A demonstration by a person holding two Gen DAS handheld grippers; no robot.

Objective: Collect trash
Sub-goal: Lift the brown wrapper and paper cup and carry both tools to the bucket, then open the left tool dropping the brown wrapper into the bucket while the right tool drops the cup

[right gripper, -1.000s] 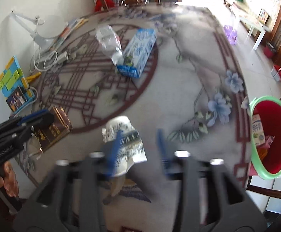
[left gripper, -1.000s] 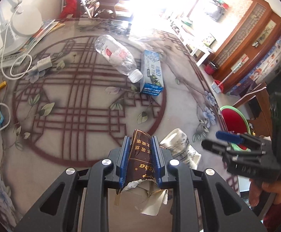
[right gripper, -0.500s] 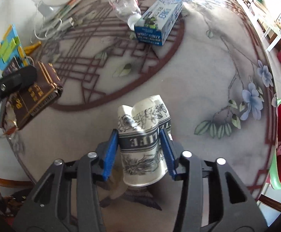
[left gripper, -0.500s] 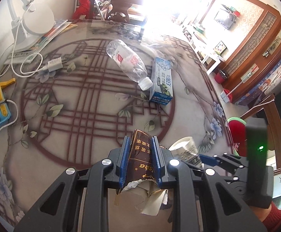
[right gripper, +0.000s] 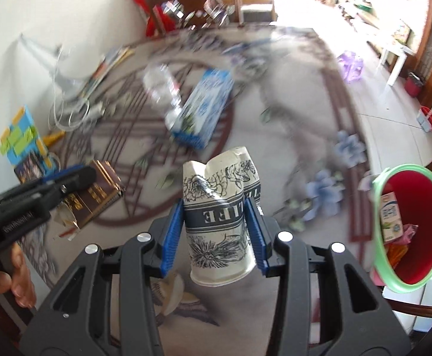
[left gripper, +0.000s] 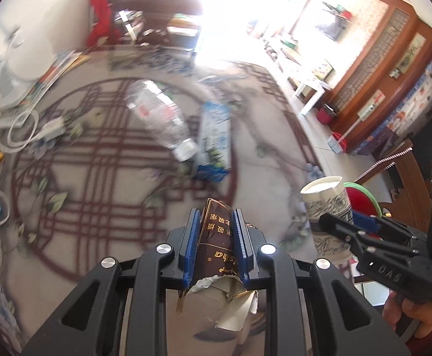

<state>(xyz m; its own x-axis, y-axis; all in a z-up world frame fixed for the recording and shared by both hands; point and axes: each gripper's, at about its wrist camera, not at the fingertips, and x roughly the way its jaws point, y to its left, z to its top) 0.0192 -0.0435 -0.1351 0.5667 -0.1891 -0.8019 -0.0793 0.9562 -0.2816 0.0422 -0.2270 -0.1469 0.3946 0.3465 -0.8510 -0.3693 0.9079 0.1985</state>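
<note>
With a brown packet (left gripper: 216, 243) clamped in the left gripper (left gripper: 215, 247) and a crumpled paper cup (right gripper: 219, 216) (dented) in the right gripper (right gripper: 215, 234), both jaws closed tight, carrying is judged underway, and release over the red bin (right gripper: 409, 225) right of the jaws is called for.

My left gripper (left gripper: 216, 246) was closed, its blue pads (left gripper: 190, 246) pressed in from both sides on what they held, the black arms fanning back toward me. My right gripper (right gripper: 216, 231) was likewise clamped, pads (right gripper: 171, 234) squeezing inward. In the left view my right hand (left gripper: 411, 320) showed low at the edge, wrapped around the handle. In the right view my left hand (right gripper: 5, 276) gripped its handle, probably held level, though blur made that uncertain.
</note>
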